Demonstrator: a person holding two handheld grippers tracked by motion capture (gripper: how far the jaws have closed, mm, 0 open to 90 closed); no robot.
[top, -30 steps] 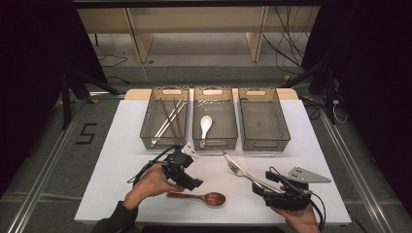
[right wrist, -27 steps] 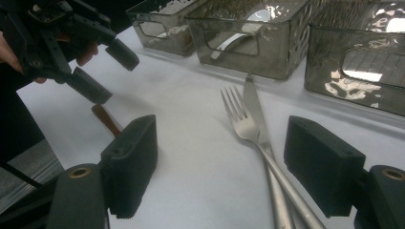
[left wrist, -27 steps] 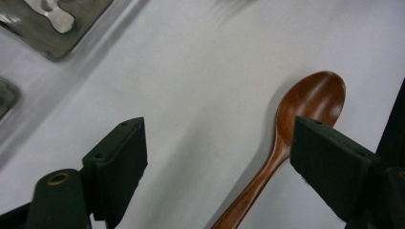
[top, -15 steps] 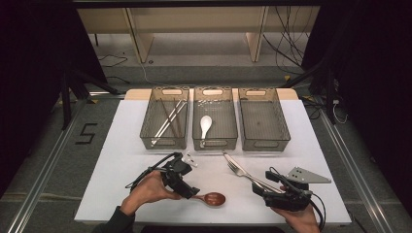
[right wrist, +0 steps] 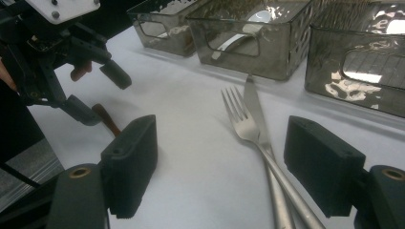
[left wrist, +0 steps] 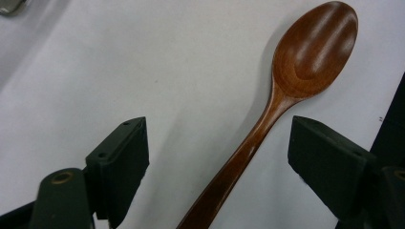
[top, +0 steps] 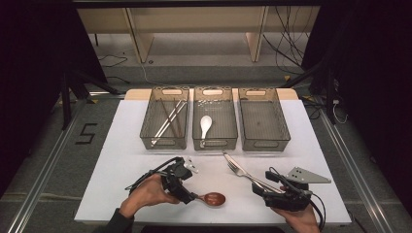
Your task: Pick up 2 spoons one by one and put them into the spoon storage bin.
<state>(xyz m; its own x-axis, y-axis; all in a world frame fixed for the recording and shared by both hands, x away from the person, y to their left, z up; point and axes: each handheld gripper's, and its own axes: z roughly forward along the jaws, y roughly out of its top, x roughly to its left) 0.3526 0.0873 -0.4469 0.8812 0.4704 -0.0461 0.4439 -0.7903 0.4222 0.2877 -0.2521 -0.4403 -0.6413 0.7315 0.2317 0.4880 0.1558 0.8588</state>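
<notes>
Left gripper (top: 190, 196): held in the person's left hand (top: 145, 194) near the front edge of the table (top: 121, 160). In the left gripper view its jaws are seen spread wide and released, one on each side of the spoon handle, with no contact made.

Wooden spoon (left wrist: 282, 100): laid flat on the white table surface, bowl up. In the high view the bowl (top: 214, 198) is seen pointing toward the right gripper, with the handle running back under the left gripper. In the left gripper view the handle passes between the jaws, closer to the jaw at the right of that view.

Right gripper (top: 260, 187): held at the front right of the table. In the right gripper view its jaws are seen apart and unclenched, with the cutlery handles lying between them. Whether the handles are touched cannot be told.

Fork (right wrist: 241, 121): laid on the table with tines pointing toward the bins.

Knife (right wrist: 253, 102): laid under or just beside the fork, the two handles crossing closely.

Bins: three clear bins are set side by side at the far side of the table. Chopsticks (top: 167, 118) are held in the left bin (top: 145, 131), a white spoon (top: 205, 124) in the middle bin (top: 214, 143), and the right bin (top: 284, 131) stands next to it.
</notes>
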